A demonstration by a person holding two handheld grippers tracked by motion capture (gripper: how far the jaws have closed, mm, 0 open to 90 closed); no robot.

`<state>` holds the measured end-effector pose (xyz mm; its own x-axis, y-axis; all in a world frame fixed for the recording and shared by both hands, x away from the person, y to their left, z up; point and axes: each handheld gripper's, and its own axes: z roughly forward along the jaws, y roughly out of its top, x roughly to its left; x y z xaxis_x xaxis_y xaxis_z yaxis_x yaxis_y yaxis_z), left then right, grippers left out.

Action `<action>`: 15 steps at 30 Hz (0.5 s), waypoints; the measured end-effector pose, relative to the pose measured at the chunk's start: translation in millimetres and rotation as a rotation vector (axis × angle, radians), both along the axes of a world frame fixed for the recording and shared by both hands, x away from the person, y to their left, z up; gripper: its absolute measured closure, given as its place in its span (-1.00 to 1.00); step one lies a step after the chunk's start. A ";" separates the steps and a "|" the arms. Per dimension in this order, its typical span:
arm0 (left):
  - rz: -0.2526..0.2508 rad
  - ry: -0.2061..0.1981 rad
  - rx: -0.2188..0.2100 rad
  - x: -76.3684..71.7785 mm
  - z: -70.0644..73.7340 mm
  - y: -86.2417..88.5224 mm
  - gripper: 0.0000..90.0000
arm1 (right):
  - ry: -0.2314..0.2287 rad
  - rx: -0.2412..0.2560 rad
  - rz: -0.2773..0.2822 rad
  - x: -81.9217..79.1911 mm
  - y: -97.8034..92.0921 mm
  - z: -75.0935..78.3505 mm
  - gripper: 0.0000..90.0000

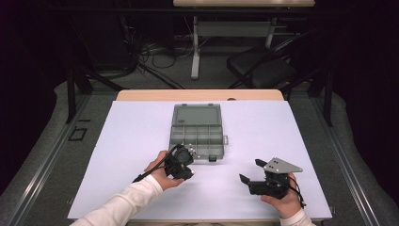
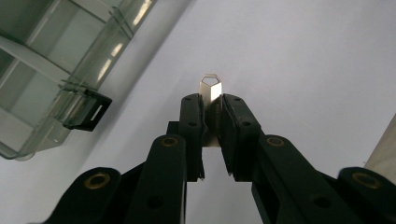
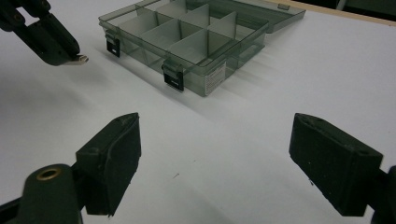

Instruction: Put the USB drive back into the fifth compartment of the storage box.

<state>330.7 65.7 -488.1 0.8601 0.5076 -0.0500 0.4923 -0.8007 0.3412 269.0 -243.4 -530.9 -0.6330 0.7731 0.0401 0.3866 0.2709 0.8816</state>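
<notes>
A small silver metal piece (image 2: 211, 87) with a pointed tip sticks out between the jaws of my left gripper (image 2: 211, 100), which is shut on it just above the white sheet. In the high view the left gripper (image 1: 188, 170) sits at the near left corner of an open, grey-tinted clear compartment box (image 1: 197, 132). The right gripper view has that gripper (image 3: 44, 32) at upper left, the metal tip (image 3: 81, 59) poking out. My right gripper (image 3: 219, 135) is wide open with nothing between its pads, low over the sheet, right of the box (image 3: 187, 37).
The box's lid (image 1: 196, 115) lies open toward the far side, and its black latch (image 2: 86, 112) faces me. A white sheet (image 1: 127, 141) covers the table, with a wooden edge (image 1: 200, 94) at the back. A chair (image 1: 263, 66) and a desk stand beyond.
</notes>
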 end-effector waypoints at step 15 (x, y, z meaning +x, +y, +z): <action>0.050 -0.030 -0.028 14.2 19.4 13.1 0.76 | 0.000 0.001 -0.001 -0.4 0.0 0.1 -0.63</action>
<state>344.9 78.7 -468.7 0.8349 0.5490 -0.0394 0.5211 -0.7653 0.3780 268.6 -243.4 -530.8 -0.6324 0.7736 0.0408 0.3872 0.2700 0.8816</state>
